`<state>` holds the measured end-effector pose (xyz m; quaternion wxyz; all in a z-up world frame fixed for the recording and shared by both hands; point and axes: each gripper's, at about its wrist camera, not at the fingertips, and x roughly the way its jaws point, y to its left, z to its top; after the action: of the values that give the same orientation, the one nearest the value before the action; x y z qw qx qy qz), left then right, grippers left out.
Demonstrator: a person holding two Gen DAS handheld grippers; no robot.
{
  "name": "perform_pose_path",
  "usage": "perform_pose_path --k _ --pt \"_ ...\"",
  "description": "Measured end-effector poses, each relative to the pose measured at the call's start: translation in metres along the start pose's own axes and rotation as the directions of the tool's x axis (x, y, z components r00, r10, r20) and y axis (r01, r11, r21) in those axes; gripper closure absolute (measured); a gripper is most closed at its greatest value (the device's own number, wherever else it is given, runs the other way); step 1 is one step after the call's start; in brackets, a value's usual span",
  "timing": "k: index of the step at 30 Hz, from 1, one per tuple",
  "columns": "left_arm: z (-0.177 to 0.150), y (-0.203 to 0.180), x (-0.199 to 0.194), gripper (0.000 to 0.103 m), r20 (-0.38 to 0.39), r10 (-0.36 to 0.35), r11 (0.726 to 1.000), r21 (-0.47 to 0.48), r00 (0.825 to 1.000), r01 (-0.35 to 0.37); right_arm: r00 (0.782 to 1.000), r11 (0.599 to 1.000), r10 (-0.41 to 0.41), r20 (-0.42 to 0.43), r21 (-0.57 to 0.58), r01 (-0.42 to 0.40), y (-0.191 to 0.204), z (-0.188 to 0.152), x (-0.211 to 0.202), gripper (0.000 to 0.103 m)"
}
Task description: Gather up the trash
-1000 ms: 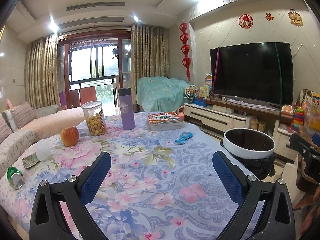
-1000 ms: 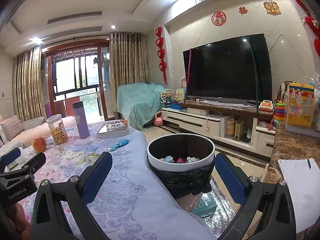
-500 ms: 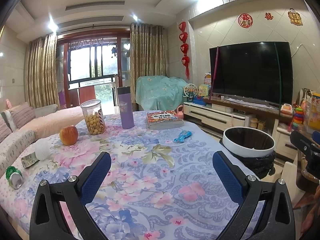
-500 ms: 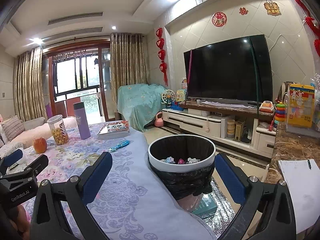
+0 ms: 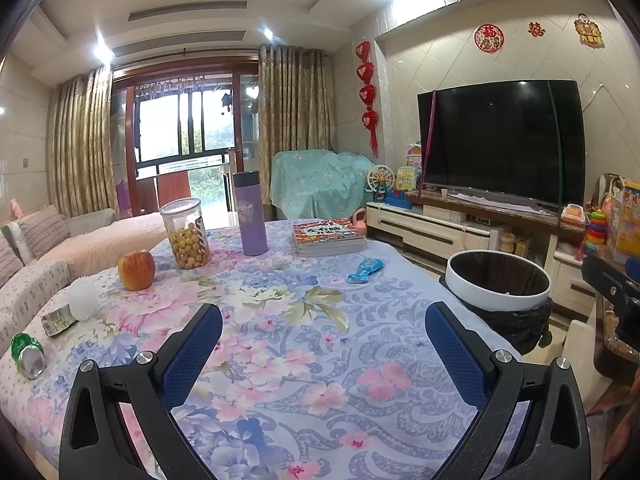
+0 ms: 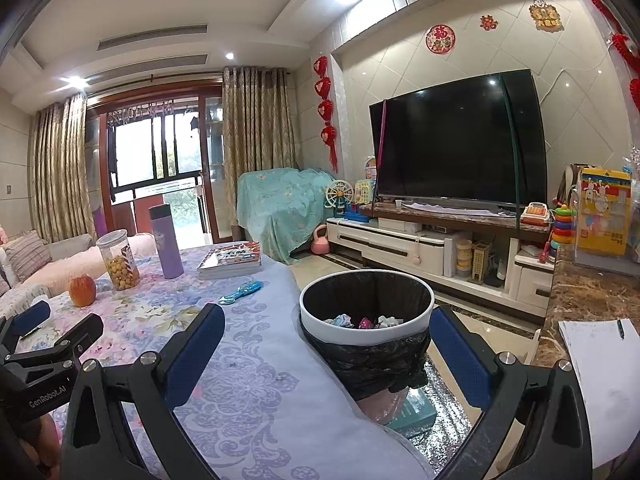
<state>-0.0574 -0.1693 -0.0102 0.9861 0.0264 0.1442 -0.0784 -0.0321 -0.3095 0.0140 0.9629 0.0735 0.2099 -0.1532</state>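
Observation:
My left gripper (image 5: 324, 350) hangs open and empty over the floral tablecloth (image 5: 280, 364). On the table's left edge lie a crushed green can (image 5: 26, 356), a crumpled wrapper (image 5: 58, 322) and a white ball (image 5: 84, 304). A blue wrapper (image 5: 365, 271) lies toward the far right of the table. My right gripper (image 6: 328, 354) is open and empty, at the table's right edge, facing the white-rimmed trash bin (image 6: 360, 334). The bin has a black liner, and several scraps (image 6: 362, 321) lie at its bottom. The bin (image 5: 498, 298) stands on the floor beside the table.
An apple (image 5: 136, 270), a snack jar (image 5: 185, 234), a purple bottle (image 5: 250, 214) and a stack of books (image 5: 328, 236) stand on the far half of the table. A sofa (image 5: 36, 264) runs along the left. A TV cabinet (image 6: 420, 248) and a marble counter (image 6: 588, 300) are on the right.
Both views have drifted only slightly. Both grippers stay open and empty, and nothing on the table has moved.

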Motion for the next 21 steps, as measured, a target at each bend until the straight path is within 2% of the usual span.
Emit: perform_pose_path --k 21 --pt "-0.0014 0.0016 0.0043 0.000 -0.011 -0.011 1.000 0.005 1.000 0.012 1.000 1.000 0.009 -0.001 0.004 -0.009 0.0039 0.0014 0.0007 0.000"
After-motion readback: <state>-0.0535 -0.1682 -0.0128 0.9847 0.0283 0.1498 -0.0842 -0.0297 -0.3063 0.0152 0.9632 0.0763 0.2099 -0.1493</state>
